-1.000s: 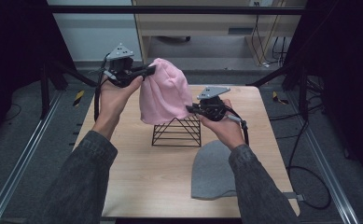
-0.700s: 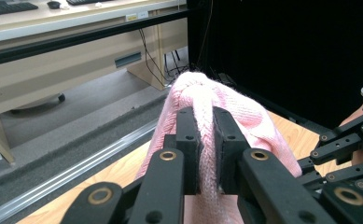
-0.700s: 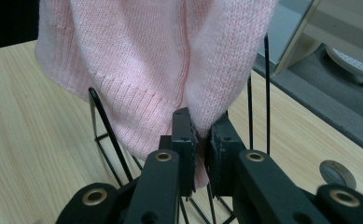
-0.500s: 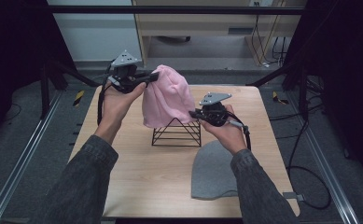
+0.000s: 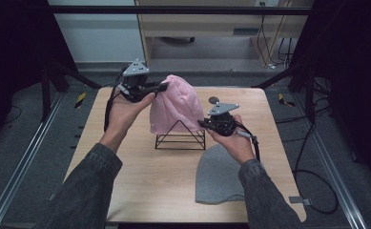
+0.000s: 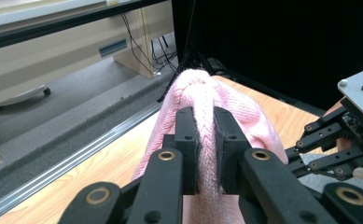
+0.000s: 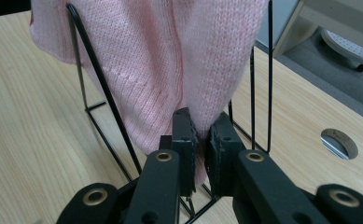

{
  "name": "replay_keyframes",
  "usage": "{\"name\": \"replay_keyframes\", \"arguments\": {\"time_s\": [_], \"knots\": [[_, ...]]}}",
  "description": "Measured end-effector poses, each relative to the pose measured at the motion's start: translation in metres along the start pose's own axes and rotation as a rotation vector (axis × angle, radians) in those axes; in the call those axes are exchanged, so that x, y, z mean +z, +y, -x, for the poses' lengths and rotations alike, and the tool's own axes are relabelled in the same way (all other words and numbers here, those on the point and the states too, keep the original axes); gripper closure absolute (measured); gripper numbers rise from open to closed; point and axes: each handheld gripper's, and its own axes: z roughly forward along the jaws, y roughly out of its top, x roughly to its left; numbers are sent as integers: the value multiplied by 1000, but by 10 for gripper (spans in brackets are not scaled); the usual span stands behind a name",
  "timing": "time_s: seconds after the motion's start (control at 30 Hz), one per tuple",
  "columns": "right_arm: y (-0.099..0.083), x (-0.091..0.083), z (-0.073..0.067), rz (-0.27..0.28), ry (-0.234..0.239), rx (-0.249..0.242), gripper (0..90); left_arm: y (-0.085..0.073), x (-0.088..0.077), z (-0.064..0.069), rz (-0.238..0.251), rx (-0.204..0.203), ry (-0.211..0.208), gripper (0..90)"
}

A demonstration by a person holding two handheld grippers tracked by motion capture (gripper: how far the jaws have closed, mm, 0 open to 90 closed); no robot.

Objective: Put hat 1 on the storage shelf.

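Both grippers have sunk a little since the earlier frame, bringing the pink beanie (image 5: 171, 110) lower over the black wire stand (image 5: 180, 139). In the left gripper (image 5: 161, 87) the jaws are clamped on a fold of knit near the beanie's crown; in the right gripper (image 5: 203, 123) the jaws pinch its lower edge, just in front of the stand's wires.

To seat it well, I judge the two hands should keep descending together, so the hem stays spread and the wire peak slides up inside the beanie rather than snagging a stitch. The right jaws sit close to the thin rods, so the hem should be drawn slightly outward before lowering further. Release only once the fabric hangs on the frame by itself.

The beanie is a soft, fine-ribbed knit with a seam running up it, limp and stretchy between the jaws. The stand is stiff, thin black wire bent into a tent-like triangle on a rectangular base. Below the right jaws, a grey beanie (image 5: 219, 174) lies flat on the pale wood-grain bench (image 5: 140, 186).
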Motion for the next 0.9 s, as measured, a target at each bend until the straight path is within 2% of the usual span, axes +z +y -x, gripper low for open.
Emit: {"name": "replay_keyframes", "arguments": {"time_s": [0.43, 0.67, 0.9], "knots": [[-17, 9, -2, -49, -12, 1, 829, -12, 11, 3, -37, 8, -16, 810], [-25, 16, -4, -78, -26, -11, 828, -22, 12, 4, -36, 6, -34, 803], [-32, 19, -4, -100, -32, -2, 828, -32, 14, 8, -33, 12, -57, 802]]}}
